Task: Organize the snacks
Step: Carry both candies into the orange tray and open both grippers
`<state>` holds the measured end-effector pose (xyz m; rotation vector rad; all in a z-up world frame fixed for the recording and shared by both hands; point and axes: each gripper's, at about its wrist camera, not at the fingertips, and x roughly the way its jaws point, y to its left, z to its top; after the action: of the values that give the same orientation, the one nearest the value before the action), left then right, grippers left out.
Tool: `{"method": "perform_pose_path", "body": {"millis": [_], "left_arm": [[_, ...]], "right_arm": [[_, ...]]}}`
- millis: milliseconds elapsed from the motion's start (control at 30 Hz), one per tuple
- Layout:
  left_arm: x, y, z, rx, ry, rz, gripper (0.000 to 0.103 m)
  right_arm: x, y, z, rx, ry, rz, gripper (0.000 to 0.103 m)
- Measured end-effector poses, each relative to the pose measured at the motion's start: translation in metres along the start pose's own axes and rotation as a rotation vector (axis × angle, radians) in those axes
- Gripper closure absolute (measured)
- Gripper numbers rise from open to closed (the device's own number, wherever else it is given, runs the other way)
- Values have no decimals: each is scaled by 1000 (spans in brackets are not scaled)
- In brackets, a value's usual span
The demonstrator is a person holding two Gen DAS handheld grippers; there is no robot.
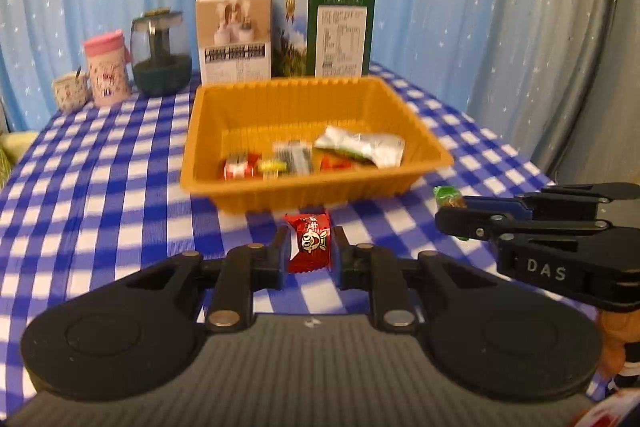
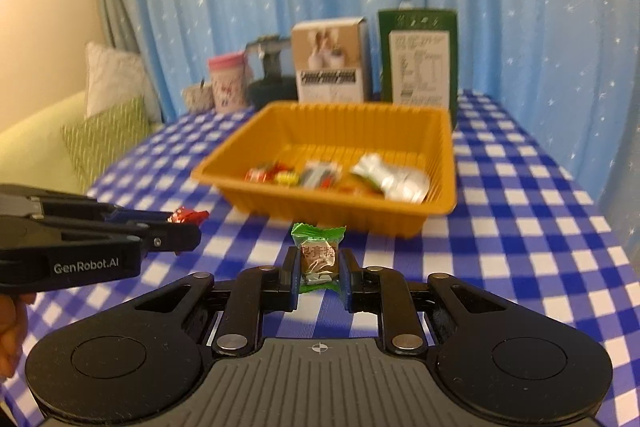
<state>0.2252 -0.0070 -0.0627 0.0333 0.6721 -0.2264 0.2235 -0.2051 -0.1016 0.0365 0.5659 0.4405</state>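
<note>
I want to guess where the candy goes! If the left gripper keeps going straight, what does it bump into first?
Probably the near wall of the orange tray. The left gripper, shut on a red candy, points straight at it, with only bare tablecloth between. If held high enough it might clear the rim; height is hard to judge.

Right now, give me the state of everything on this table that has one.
left gripper: shut on red snack
red snack: gripped, short of the tray
right gripper: shut on green snack
green snack: gripped, short of the tray
orange tray: partly filled with snacks
pink cup: upright, lid on
</note>
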Motion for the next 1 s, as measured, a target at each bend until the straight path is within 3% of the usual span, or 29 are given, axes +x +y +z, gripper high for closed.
{"method": "perform_pose_path", "body": {"millis": [567,1000], "left_arm": [[47,20,72,-48,-87,0,85],[83,45,82,-100,-62,-4,85]], "right_arm": [[33,-39,71,82,-110,-50,83],[88,-60,93,158,-40,-44,83]]}}
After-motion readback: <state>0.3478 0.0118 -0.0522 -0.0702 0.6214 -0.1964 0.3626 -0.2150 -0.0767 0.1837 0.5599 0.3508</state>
